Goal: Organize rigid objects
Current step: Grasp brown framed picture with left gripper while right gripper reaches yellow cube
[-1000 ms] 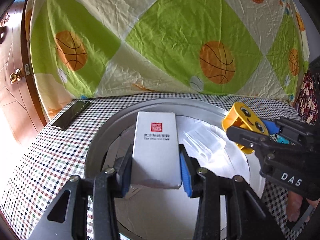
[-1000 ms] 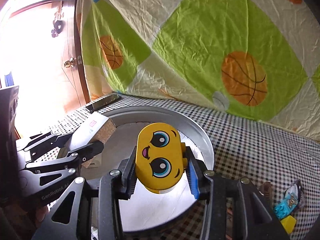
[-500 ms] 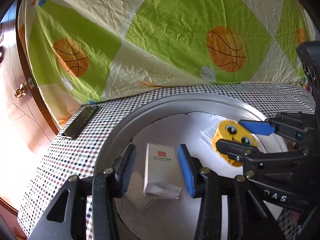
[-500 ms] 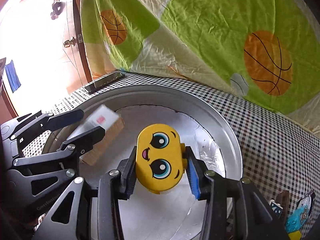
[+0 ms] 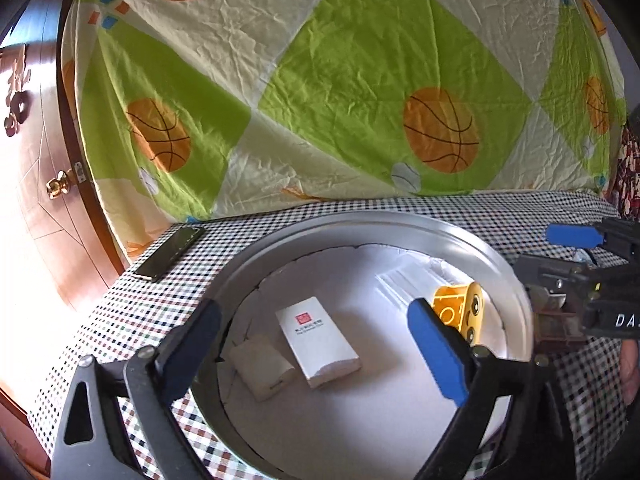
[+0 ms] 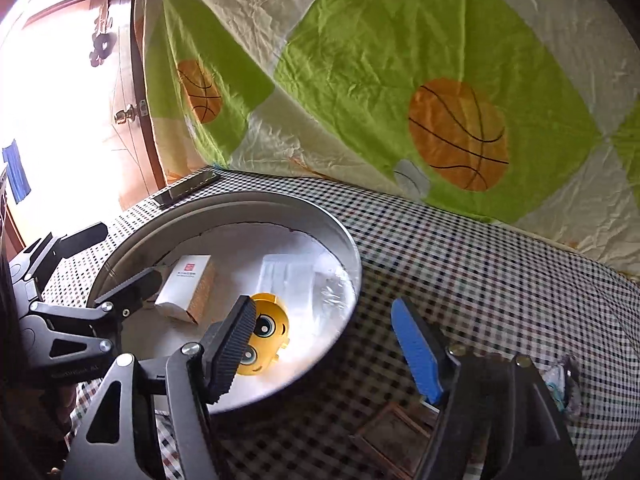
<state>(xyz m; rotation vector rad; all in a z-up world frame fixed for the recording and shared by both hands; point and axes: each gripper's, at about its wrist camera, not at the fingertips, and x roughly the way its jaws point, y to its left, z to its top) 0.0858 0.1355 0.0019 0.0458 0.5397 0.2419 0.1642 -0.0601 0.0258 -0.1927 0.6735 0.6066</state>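
Both claws had just been opening and held nothing: the left claw (image 5: 320, 344) stood wide over the box (image 5: 318, 342) lying flat in the tray (image 5: 400, 220); the right claw (image 6: 324, 344) was nearer the toy (image 6: 266, 334), which lay left of it

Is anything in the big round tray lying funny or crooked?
Yes. The yellow smiley-face toy is tipped on its side in the metal tray, not flat. The white box lies slanted, its corner resting on a smaller white packet.
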